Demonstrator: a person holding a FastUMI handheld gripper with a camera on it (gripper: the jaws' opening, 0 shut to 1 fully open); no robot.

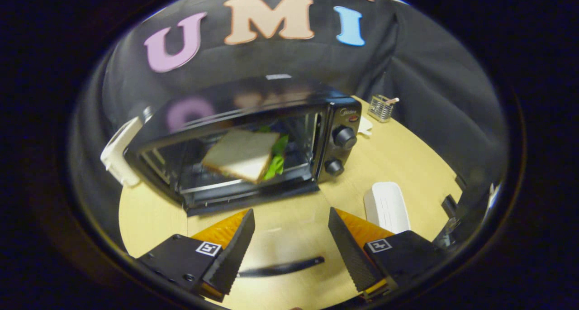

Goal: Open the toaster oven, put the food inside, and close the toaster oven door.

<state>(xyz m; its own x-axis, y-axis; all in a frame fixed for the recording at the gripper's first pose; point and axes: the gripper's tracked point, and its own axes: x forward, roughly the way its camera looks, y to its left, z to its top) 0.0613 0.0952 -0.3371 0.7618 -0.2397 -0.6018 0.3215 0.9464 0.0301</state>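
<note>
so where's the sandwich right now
In the gripper view the sandwich sits inside the toaster oven, left of its two knobs, beyond the open gripper.

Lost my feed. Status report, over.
Gripper open, empty, above the table. Sandwich inside toaster oven; door down, not yet closed. Black rod lies between the fingers.

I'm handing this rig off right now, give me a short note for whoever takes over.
Gripper: open, holding nothing, over the table just short of the toaster oven.
Sandwich: inside the oven on the rack.
Oven door: looks folded down, just ahead of the fingers.
Done: oven opened, food in.
Left: lift the door shut.
A white oblong object lies beside the right finger.
</note>
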